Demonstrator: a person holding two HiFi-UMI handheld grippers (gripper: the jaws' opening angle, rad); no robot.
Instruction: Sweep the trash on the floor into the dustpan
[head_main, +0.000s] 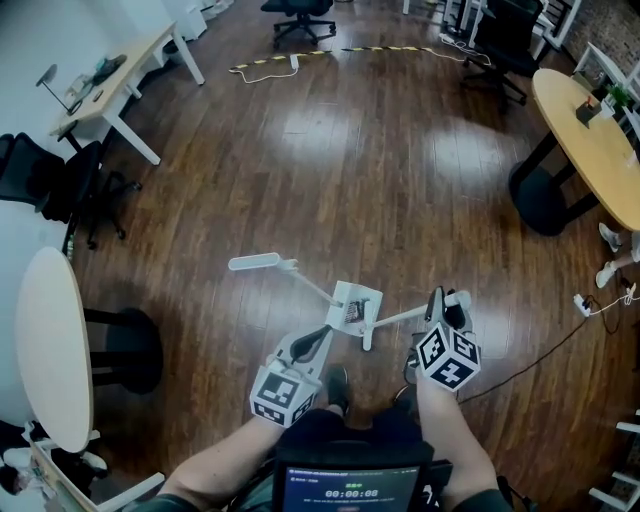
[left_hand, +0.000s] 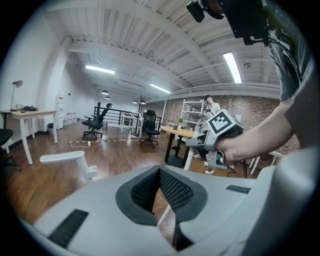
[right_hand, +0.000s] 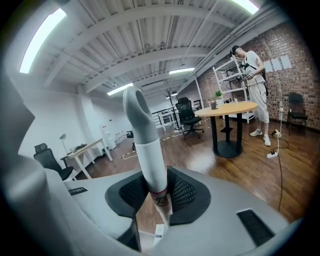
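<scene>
A white long-handled dustpan (head_main: 357, 300) stands on the wood floor before my feet, with dark bits inside it. Its handle grip (head_main: 255, 262) leans away to the left and also shows in the left gripper view (left_hand: 64, 158). My right gripper (head_main: 440, 300) is shut on the white broom handle (head_main: 400, 317), which stands upright between the jaws (right_hand: 147, 145). My left gripper (head_main: 318, 338) points at the dustpan with its jaws closed to a point (left_hand: 160, 171). A thin white rod shows through the slit below them; I cannot tell whether it touches. No loose trash shows on the floor.
A round table (head_main: 50, 340) stands at the left and another (head_main: 590, 130) at the right. Office chairs (head_main: 60, 180) and a desk (head_main: 110, 85) line the left wall. A cable with a power strip (head_main: 590, 305) lies at the right. A person (right_hand: 252, 85) stands by shelves.
</scene>
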